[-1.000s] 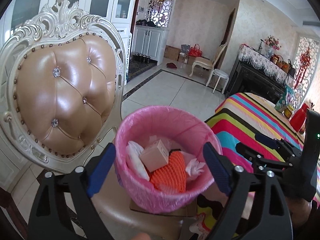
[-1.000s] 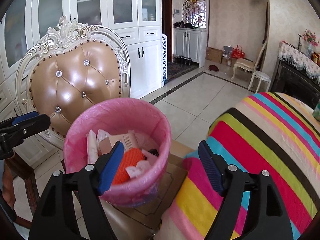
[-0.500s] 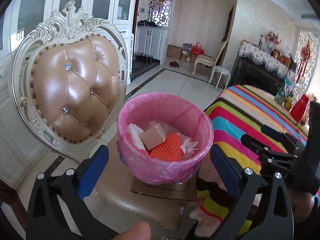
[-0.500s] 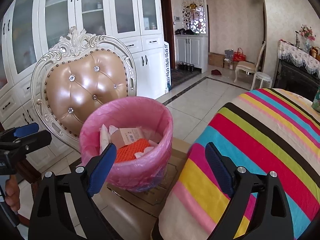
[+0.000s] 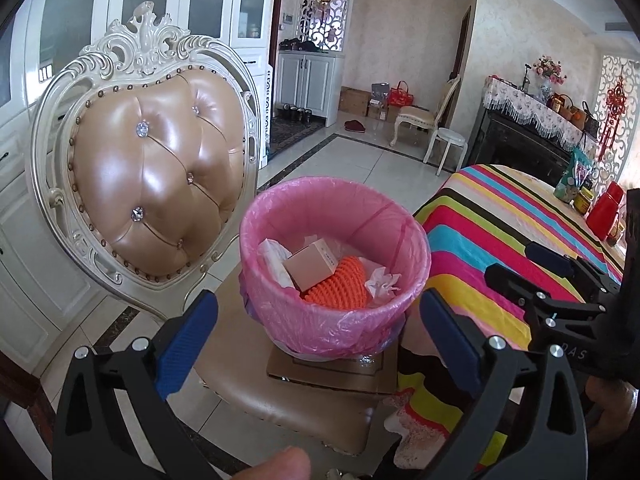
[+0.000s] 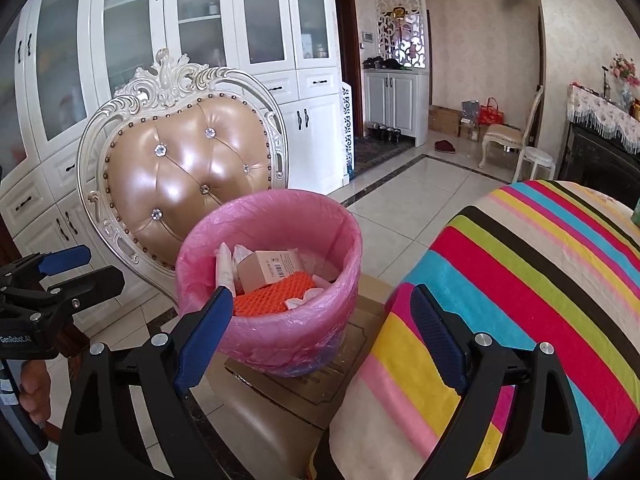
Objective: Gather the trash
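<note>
A bin with a pink liner (image 5: pixel 340 320) (image 6: pixel 288 332) stands on a cardboard sheet on the chair seat. It holds a small tan box (image 5: pixel 310 266) (image 6: pixel 270 268), an orange foam net (image 5: pixel 336 286) (image 6: pixel 272 298), white tissue (image 5: pixel 382 282) and white packets. My left gripper (image 5: pixel 320 344) is open and empty, a little short of the bin. My right gripper (image 6: pixel 320 332) is open and empty, to the bin's right near the table edge. Each gripper shows in the other's view, the right one (image 5: pixel 556 276) and the left one (image 6: pixel 60 272).
An ornate chair with a tan tufted back (image 5: pixel 156 184) (image 6: pixel 184 176) holds the bin. A table with a striped cloth (image 5: pixel 500 240) (image 6: pixel 520 280) is on the right, with jars and a red flask (image 5: pixel 604 210) at its far end. White cabinets (image 6: pixel 200 40) stand behind.
Both grippers have pulled back and up from the bin, which now looks smaller and farther. Both stay open and empty. The bin and its trash have not moved.
</note>
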A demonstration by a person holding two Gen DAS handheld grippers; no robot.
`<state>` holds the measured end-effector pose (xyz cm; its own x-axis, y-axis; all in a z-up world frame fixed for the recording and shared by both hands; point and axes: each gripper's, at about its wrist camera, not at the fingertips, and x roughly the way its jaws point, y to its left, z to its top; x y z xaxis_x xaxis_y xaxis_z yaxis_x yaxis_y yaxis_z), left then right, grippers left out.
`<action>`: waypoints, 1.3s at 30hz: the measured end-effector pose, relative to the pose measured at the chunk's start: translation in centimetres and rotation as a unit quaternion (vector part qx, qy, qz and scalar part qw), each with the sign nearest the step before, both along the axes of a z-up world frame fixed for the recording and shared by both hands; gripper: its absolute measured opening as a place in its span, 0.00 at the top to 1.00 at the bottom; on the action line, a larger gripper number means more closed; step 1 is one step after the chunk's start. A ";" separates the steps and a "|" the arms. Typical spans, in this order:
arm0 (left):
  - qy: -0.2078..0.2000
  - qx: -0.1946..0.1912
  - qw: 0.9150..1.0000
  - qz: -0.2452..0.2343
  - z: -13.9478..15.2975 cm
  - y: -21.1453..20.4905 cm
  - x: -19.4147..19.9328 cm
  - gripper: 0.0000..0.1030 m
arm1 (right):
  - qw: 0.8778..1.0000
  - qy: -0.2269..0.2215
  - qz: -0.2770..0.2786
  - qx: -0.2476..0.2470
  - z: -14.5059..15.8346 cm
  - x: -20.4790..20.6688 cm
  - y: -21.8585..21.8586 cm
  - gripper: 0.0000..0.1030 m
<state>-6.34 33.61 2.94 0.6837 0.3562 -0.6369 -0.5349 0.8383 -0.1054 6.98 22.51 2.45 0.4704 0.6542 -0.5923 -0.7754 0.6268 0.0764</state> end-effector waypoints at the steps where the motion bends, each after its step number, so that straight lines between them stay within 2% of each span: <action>1: -0.001 0.000 1.000 0.000 0.0 0.0 0.0 0.05 | 1.000 0.001 0.001 0.001 0.0 0.0 0.0 0.18; 32: -0.003 0.000 1.000 -0.009 0.1 -0.5 0.3 0.05 | 1.000 0.004 0.000 0.001 0.1 -0.1 -0.1 0.17; 39: -0.002 -0.014 1.000 -0.016 -0.3 -0.4 0.4 0.05 | 1.000 0.004 0.001 0.000 0.1 -0.1 0.0 0.18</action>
<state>-5.95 33.25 2.69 0.6976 0.3159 -0.6431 -0.5069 0.8519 -0.1315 6.84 22.51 2.50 0.4644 0.6550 -0.5961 -0.7759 0.6255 0.0828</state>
